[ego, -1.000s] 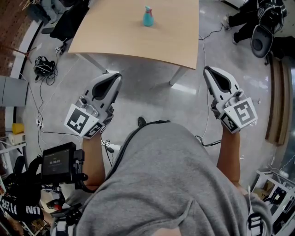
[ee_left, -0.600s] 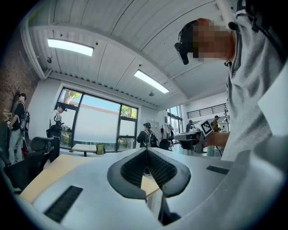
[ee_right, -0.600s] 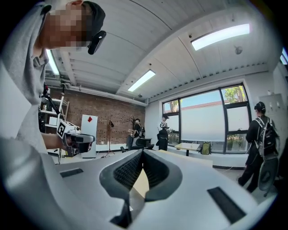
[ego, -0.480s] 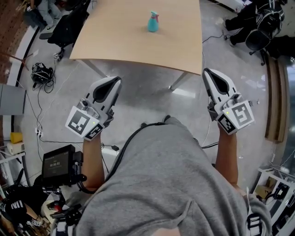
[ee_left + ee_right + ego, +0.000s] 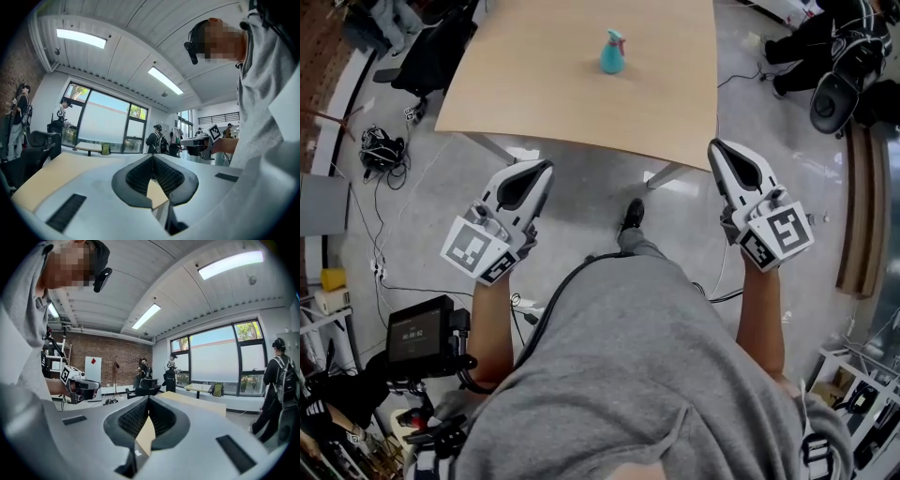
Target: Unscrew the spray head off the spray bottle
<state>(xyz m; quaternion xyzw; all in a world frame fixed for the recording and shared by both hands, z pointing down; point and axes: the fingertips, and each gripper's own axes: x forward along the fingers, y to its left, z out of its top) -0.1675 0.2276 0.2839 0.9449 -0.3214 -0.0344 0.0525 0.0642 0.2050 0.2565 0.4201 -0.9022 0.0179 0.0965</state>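
Note:
A small teal spray bottle [image 5: 612, 52] with a pink spray head stands upright on the far part of a light wooden table [image 5: 544, 84]. My left gripper [image 5: 543, 169] hangs shut and empty over the floor, just short of the table's near edge. To the right, my right gripper [image 5: 719, 150] is also shut and empty, close to the table's near right corner. In the left gripper view the left gripper [image 5: 152, 157] has its jaws pressed together with nothing between them. The right gripper [image 5: 147, 399] in the right gripper view looks the same. The bottle shows in neither gripper view.
The floor is grey concrete with cables [image 5: 382, 150] at the left. A black chair [image 5: 431, 42] stands by the table's left side, another chair [image 5: 834, 89] at the far right. Several people [image 5: 157, 138] stand near the windows. The person's foot [image 5: 630, 215] is between the grippers.
The person has stepped toward the table, so the table and bottle sit lower and nearer in the head view. Both grippers stayed shut and now reach the table's near edge.

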